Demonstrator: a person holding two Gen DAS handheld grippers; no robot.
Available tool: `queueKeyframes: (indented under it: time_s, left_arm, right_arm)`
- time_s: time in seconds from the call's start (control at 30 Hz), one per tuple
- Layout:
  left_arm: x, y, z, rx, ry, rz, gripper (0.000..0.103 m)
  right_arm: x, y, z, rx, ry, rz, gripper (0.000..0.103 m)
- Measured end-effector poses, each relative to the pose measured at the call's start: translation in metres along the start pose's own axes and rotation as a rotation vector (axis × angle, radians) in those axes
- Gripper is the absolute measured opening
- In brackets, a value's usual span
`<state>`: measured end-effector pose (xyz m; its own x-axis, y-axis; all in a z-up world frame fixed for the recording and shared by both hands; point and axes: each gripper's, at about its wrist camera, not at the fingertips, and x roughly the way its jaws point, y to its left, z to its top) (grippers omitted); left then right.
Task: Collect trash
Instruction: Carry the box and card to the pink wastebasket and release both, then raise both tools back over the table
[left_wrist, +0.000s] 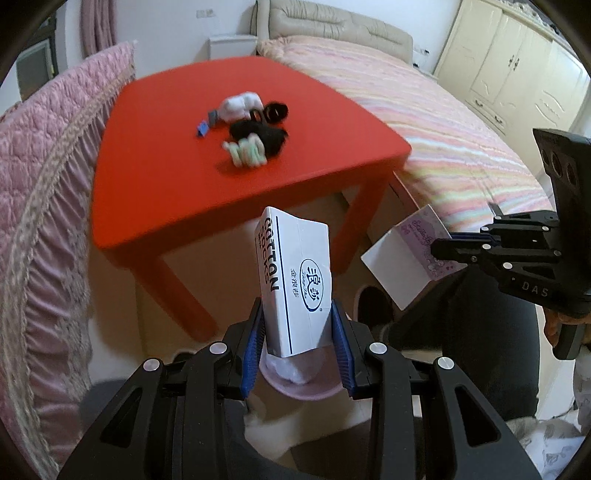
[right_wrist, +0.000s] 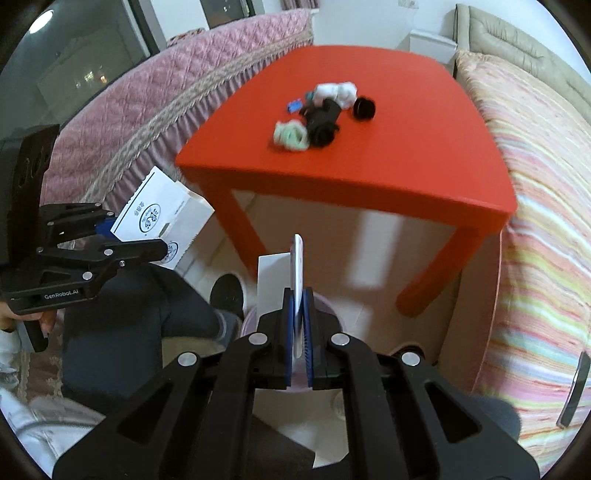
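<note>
My left gripper (left_wrist: 297, 317) is shut on a white cotton-socks box (left_wrist: 295, 280) and holds it upright above a pink bin (left_wrist: 301, 387) on the floor. The box also shows in the right wrist view (right_wrist: 162, 218), in the left gripper (right_wrist: 147, 243). My right gripper (right_wrist: 299, 314) is shut on a thin white and purple box (right_wrist: 291, 277), seen edge-on over the bin (right_wrist: 332, 306). That box shows in the left wrist view (left_wrist: 406, 258), held by the right gripper (left_wrist: 443, 251). On the red table (left_wrist: 166, 166) lie socks, a black lid and small scraps (left_wrist: 251, 125).
A pink quilted sofa (left_wrist: 48, 184) stands left of the table. A striped bed (left_wrist: 461, 147) lies on the right, cream wardrobes (left_wrist: 509, 66) behind it. The person's dark-trousered legs and slippers (right_wrist: 227, 291) are by the bin. A phone (right_wrist: 572, 391) lies on the bed edge.
</note>
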<state>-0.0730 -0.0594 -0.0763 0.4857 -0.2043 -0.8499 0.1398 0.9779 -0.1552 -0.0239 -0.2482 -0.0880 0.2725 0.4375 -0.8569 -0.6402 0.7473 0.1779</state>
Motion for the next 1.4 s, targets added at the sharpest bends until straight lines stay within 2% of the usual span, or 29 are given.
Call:
queueKeyframes:
  time_s: [0.17,0.43,0.53,0.6,0.63,0.67,0.77,0.9,1.4]
  left_arm:
    - [0.004,-0.007,-0.014,0.004,0.032,-0.017,0.034]
    - [0.002,-0.013,-0.015,0.015,0.038,-0.029,0.036]
    - [0.002,-0.014,-0.014,0.019,0.032,-0.031,0.048]
    - [0.002,-0.013,-0.013,0.01,0.025,-0.032,0.067]
    - [0.002,-0.012,-0.013,0.006,0.02,-0.028,0.074]
    - [0.001,-0.011,-0.013,0.003,0.014,-0.023,0.082]
    - [-0.001,-0.005,-0.011,-0.015,0.006,-0.017,0.091]
    - [-0.003,-0.001,-0.01,-0.036,-0.005,-0.011,0.094]
    - [-0.008,0.011,-0.007,-0.077,-0.02,0.005,0.095]
  right_arm:
    - [0.006,0.003,-0.012,0.013,0.022,0.014,0.005]
    - [0.006,0.005,-0.015,0.019,0.029,0.04,0.005]
    - [0.006,0.004,-0.015,0.022,0.033,0.048,0.01]
    - [0.006,0.003,-0.015,0.028,0.03,0.041,0.029]
    - [0.006,0.003,-0.014,0.029,0.025,0.038,0.059]
    - [0.004,0.002,-0.014,0.03,0.016,0.038,0.078]
    - [0.003,0.0,-0.012,0.042,0.01,0.043,0.09]
    - [0.002,-0.002,-0.011,0.054,0.006,0.038,0.093]
    - [-0.002,-0.006,-0.007,0.068,-0.001,0.024,0.095]
